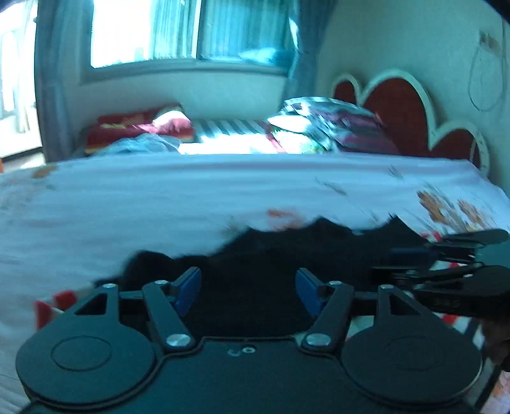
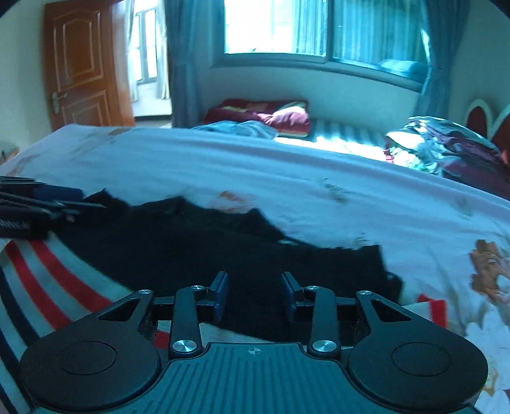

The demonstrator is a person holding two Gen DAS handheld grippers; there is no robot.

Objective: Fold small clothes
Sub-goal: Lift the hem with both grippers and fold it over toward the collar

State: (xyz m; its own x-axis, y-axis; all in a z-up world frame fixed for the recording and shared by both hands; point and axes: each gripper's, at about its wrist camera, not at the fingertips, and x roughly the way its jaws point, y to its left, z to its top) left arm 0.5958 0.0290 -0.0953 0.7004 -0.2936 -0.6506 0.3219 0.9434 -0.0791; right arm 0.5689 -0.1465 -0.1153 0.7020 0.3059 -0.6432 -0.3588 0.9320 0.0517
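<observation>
step: early, reaching to pick up | black garment point(image 2: 223, 251) spread on bed point(image 2: 287, 178), near side | left gripper point(image 1: 248, 286) jaws apart over near hem, empty | right gripper point(image 2: 255, 294) jaws apart, empty | next: close on near edge, lift toward far edge

Both cameras sit low over the bed point(image 1: 191, 191), each looking forward past its own blue-padded fingers point(image 1: 188, 288) toward the window point(image 2: 318, 28). The left wrist view hangs close above the black garment point(image 1: 255, 270), angled slightly right, catching the red headboard point(image 1: 398, 105). The right wrist view faces a touch left, taking in the wooden door point(image 2: 79, 63). They share the garment, the white floral sheet point(image 2: 318, 197), the far pillows point(image 2: 287, 117), and each glimpses the other gripper at its edge.
</observation>
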